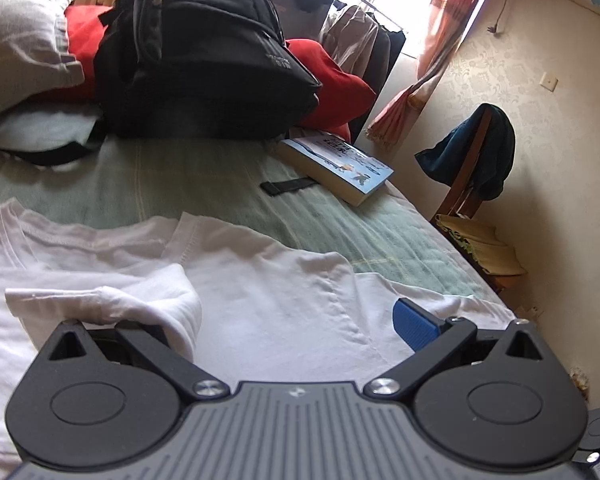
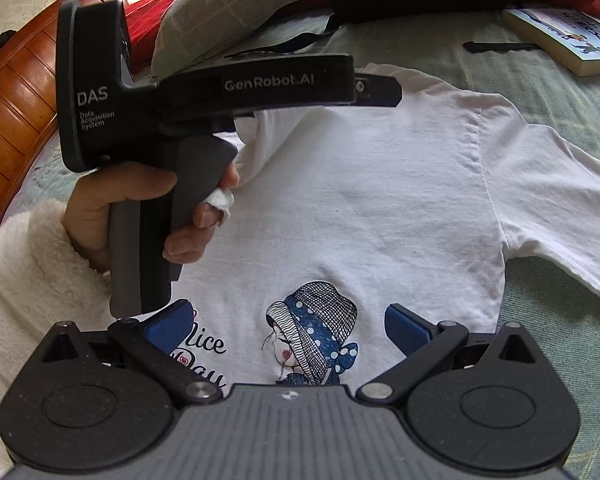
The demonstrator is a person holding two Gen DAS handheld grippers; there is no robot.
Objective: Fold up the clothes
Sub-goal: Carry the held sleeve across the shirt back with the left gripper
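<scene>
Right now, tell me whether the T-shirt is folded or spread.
Mostly spread: the T-shirt lies flat on the bed, one sleeve folded over.

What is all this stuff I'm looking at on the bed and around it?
T-shirt: one, white with a printed girl in a blue hat, spread flat on the bed.
Bedspread: one, pale green, under the shirt.
Backpack: one, black, at the head of the bed.
Pillow: one, grey, beside the backpack.
Red bedding: red, behind the backpack.
Book: one, blue cover, near the bed's edge.
Chair: one, wooden, dark cloth draped on it, by the wall.
Curtain: orange, at the window.
Left gripper: black with blue pads, open, shirt sleeve draped over one finger.
Right gripper: open above the shirt's print.
Hand: holds the left gripper's handle; white fluffy sleeve.
</scene>
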